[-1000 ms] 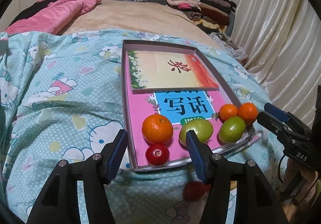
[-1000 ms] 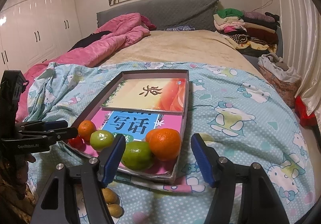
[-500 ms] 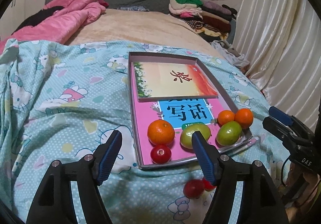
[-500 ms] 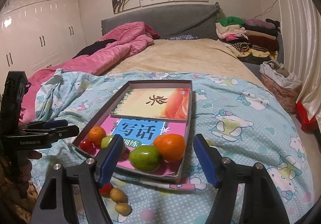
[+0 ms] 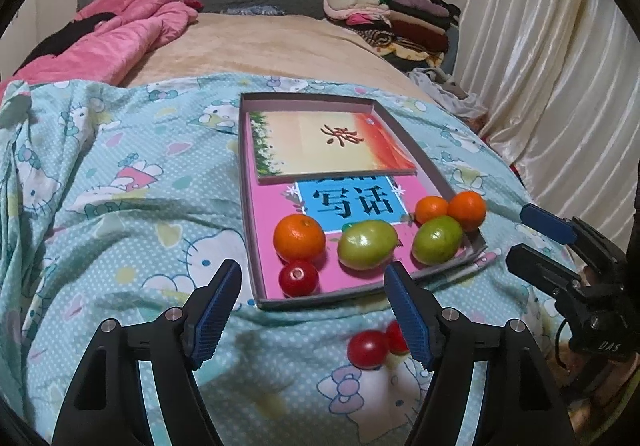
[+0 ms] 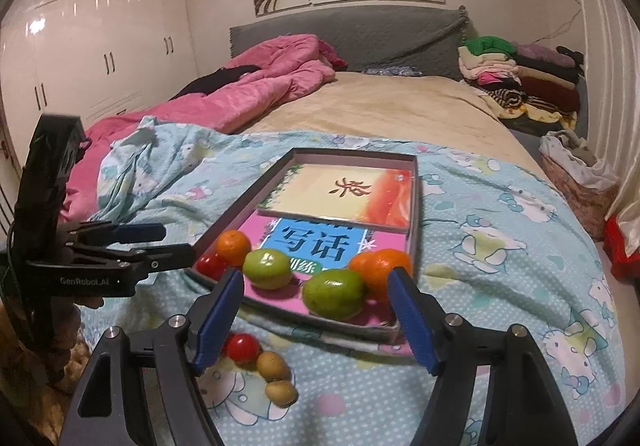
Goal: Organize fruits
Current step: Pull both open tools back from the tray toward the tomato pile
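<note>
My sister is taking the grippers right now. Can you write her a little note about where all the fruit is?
Left gripper and right gripper: both open, holding nothing, hovering near the tray's front edge.
In the tray: three oranges, two green fruits, one red fruit.
Left on the blanket in front of the tray: red fruits and two small brown fruits.
Next: probably move those into the tray.
</note>
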Available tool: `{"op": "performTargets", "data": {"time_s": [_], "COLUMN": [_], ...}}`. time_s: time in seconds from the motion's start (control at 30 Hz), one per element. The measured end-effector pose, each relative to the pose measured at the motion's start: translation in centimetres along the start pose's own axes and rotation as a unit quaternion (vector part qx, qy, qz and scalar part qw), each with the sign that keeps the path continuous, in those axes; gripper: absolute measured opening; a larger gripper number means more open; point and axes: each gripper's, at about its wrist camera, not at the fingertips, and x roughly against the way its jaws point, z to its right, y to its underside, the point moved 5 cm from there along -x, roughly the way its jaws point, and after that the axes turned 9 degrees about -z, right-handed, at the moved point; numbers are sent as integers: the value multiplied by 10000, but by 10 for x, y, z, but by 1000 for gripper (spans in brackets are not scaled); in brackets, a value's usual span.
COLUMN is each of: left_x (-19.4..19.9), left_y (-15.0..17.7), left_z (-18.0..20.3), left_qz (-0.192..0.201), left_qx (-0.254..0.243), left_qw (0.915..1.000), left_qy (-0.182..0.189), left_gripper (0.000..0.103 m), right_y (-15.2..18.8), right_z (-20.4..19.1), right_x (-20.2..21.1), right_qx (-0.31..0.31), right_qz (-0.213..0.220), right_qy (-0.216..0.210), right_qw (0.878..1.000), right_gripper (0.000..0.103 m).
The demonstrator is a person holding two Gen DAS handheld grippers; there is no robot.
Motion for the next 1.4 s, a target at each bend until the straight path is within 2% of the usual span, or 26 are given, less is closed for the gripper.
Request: {"op": "performTargets", "data": {"time_s": [0.43, 0.83, 1.4], "left_x": [1, -8, -13], "left_y": [9, 16, 31], "left_z": [7, 13, 20], "left_qz": [-128, -382, -729], "left_qx": [-163, -340, -520], "left_qw": [9998, 9987, 9960], "left_qy": [0, -39, 13], "left_gripper": [75, 75, 75], "right_y": [9, 23, 35], "right_z": [-20, -35, -41], "right_x": [-3, -23, -36], "right_qx": [382, 830, 1015], "right_qz": [-203, -734, -1153], "right_qy": [-70, -29, -113], "right_qw": [9990, 9938, 9881], "right_gripper": [74, 74, 74]}}
